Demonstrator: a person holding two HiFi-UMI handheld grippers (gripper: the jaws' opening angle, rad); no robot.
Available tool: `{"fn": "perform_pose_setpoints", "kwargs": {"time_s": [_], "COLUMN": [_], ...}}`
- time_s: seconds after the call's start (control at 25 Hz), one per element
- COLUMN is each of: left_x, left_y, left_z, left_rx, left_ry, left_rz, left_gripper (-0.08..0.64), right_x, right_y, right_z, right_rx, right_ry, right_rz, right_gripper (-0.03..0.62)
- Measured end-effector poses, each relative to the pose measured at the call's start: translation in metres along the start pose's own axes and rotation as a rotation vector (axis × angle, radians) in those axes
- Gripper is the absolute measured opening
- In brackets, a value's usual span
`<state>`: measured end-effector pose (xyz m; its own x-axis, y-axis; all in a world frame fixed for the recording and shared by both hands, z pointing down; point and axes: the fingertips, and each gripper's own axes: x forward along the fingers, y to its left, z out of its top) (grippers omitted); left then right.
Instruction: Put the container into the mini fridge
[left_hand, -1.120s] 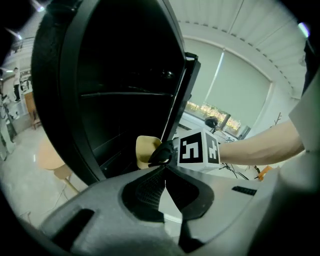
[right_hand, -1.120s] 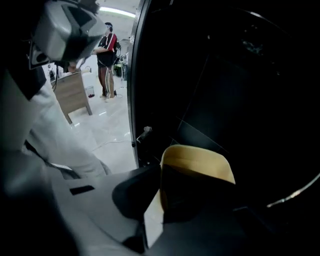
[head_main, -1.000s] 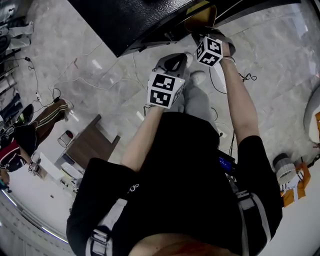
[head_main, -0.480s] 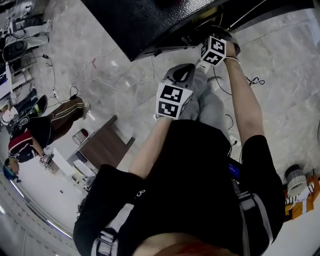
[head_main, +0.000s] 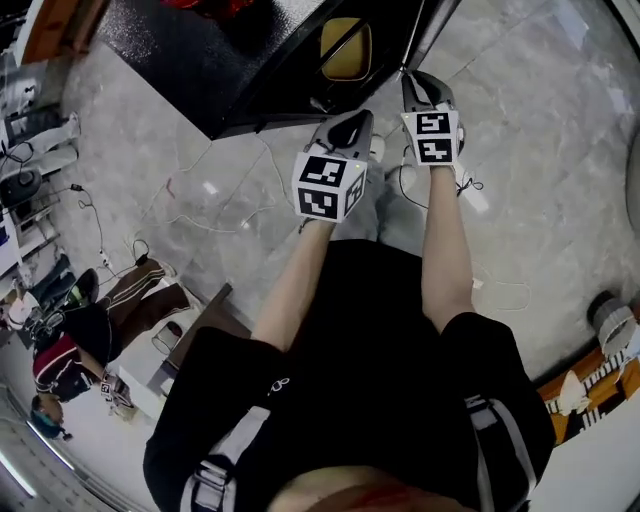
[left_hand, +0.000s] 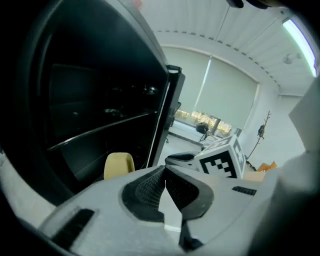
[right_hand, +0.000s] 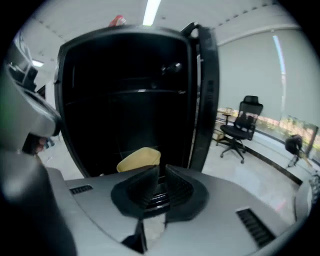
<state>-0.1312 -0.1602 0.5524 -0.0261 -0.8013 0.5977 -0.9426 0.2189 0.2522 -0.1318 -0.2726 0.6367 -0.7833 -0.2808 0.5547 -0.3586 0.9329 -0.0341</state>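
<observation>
The black mini fridge (head_main: 200, 60) stands open on the floor in front of me. The yellow container (head_main: 345, 48) sits inside its dark lower compartment, free of both grippers; it also shows beyond the jaws in each gripper view (left_hand: 119, 165) (right_hand: 140, 159). My left gripper (head_main: 345, 125) hovers just outside the opening, jaws shut and empty. My right gripper (head_main: 420, 85) hangs beside it to the right, near the door edge (right_hand: 205, 100). Its jaws stand a narrow gap apart with nothing between them.
Wire shelves (right_hand: 130, 91) cross the fridge interior above the container. A red object (right_hand: 117, 21) rests on the fridge top. Cables (head_main: 215, 215) trail over the marble floor. A seated person (head_main: 90, 335) and a small table (head_main: 200, 330) are at the left, an office chair (right_hand: 242, 125) at the right.
The right gripper has drawn back out of the fridge, leaving the yellow container inside. The left gripper has moved slightly toward the opening, and the head view has shifted.
</observation>
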Motion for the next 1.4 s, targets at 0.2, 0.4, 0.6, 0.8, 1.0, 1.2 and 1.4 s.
{"fn": "perform_pose_setpoints", "kwargs": {"time_s": [0.2,0.4,0.6,0.8,1.0,1.2,1.4], "left_x": [0.027,0.034,0.028,0.022,0.004,-0.009,-0.016], "left_y": [-0.052,-0.114,-0.177,-0.244,-0.282,-0.304,-0.309], "left_z": [0.069,0.129,0.177,0.231,0.266,0.287,0.3], "left_rx": [0.095,0.146,0.196,0.252,0.287,0.319,0.339], "left_ry": [-0.118,-0.243,-0.356,-0.473,-0.554,-0.606,-0.627], "left_rz": [-0.119,-0.214,-0.294,-0.388,-0.431,-0.459,-0.463], "left_gripper": [0.006,0.006,0.006,0.006,0.006,0.006,0.006], "right_x": [-0.094,-0.19,-0.282,-0.361,-0.402,-0.425,-0.43], "right_y": [-0.089,-0.139,-0.177,-0.215,-0.224,-0.226,-0.227], "right_z": [0.036,0.067,0.101,0.131,0.155,0.185,0.198], "right_rx": [0.202,0.287,0.276,0.298,0.291,0.221,0.201], "right_ry": [-0.175,-0.327,-0.46,-0.569,-0.624,-0.689,-0.714], "right_rz": [-0.241,-0.364,-0.477,-0.59,-0.589,-0.587,-0.583], "right_gripper": [0.023,0.015,0.014,0.012,0.012,0.012,0.012]}}
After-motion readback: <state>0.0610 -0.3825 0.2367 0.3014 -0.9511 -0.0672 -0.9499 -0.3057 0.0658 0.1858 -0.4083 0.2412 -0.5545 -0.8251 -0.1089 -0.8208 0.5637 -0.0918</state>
